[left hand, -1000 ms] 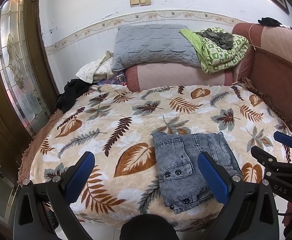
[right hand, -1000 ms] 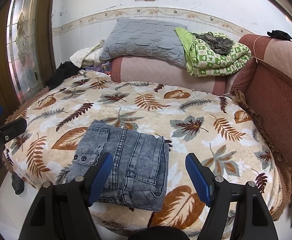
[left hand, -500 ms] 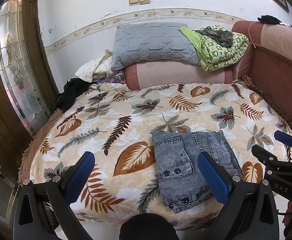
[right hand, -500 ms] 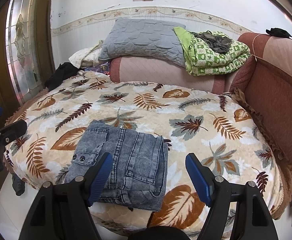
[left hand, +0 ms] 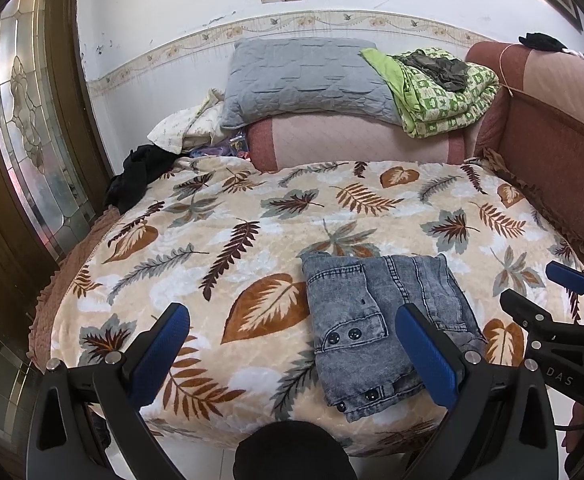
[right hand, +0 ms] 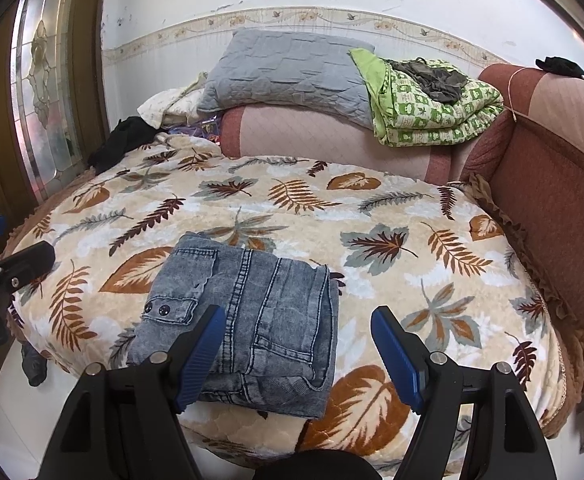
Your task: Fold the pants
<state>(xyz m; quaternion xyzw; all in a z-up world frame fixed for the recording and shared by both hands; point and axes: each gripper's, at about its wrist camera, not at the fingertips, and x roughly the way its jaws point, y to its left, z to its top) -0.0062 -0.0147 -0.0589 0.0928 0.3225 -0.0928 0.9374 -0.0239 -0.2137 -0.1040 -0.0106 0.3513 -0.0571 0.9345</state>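
Grey washed denim pants (left hand: pixel 375 320) (right hand: pixel 252 320) lie folded into a compact rectangle near the front edge of the leaf-patterned blanket (left hand: pixel 252 240) (right hand: pixel 411 272). My left gripper (left hand: pixel 295 344) hovers in front of the bed, open and empty, its right finger over the pants' right part in the picture. My right gripper (right hand: pixel 297 350) is open too, above the pants' near right corner, holding nothing. In the left wrist view the right gripper (left hand: pixel 563 300) shows at the right edge. The left gripper's fingers (right hand: pixel 16 264) appear at the left edge of the right wrist view.
A grey pillow (left hand: pixel 303 76) and a green folded quilt (left hand: pixel 443 96) rest on a pink bolster at the back. Dark clothing (left hand: pixel 132 176) lies at the bed's far left. A red-brown headboard (right hand: pixel 551 200) bounds the right side; a wooden glass door (left hand: pixel 24 120) stands left.
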